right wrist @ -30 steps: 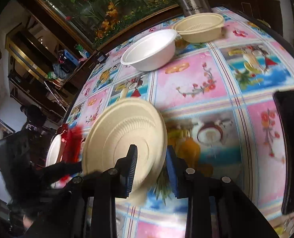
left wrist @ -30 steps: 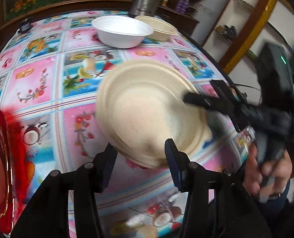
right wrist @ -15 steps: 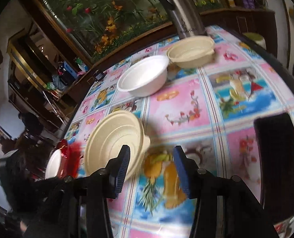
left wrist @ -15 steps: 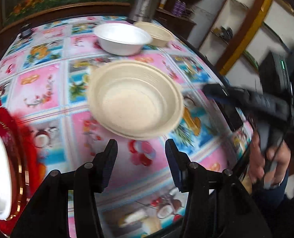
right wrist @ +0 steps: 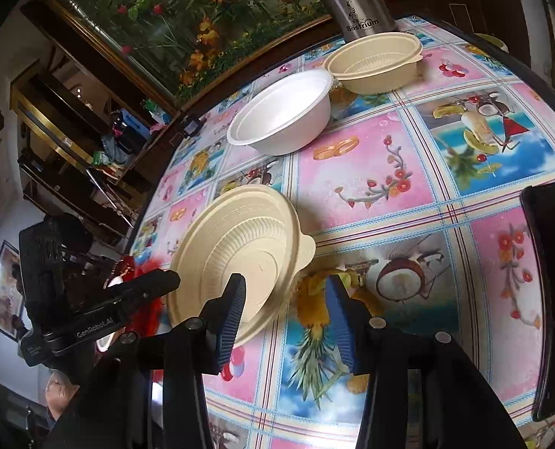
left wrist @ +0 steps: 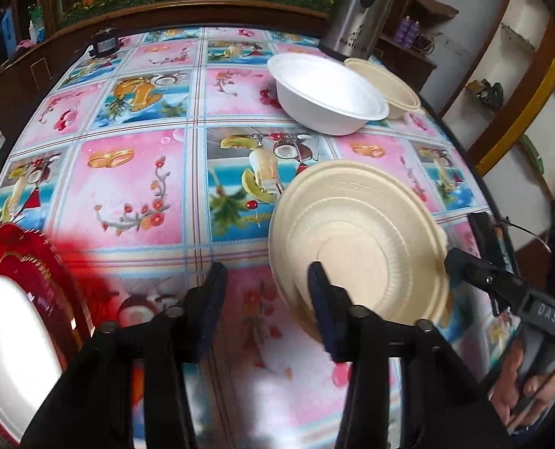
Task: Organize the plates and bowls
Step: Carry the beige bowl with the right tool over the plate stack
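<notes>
While both our tongs, left (left wrist: 264,295) and right (right wrist: 287,310), close on air, the beige plate (left wrist: 358,250) lies upside down between them; the white bowl (left wrist: 330,93) and beige bowl (left wrist: 390,86) remain unstacked.

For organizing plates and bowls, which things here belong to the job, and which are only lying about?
Belong to the job:
beige bowl, tilted
white bowl
second beige bowl
red plate

Lying about:
steel flask
small black device
</notes>
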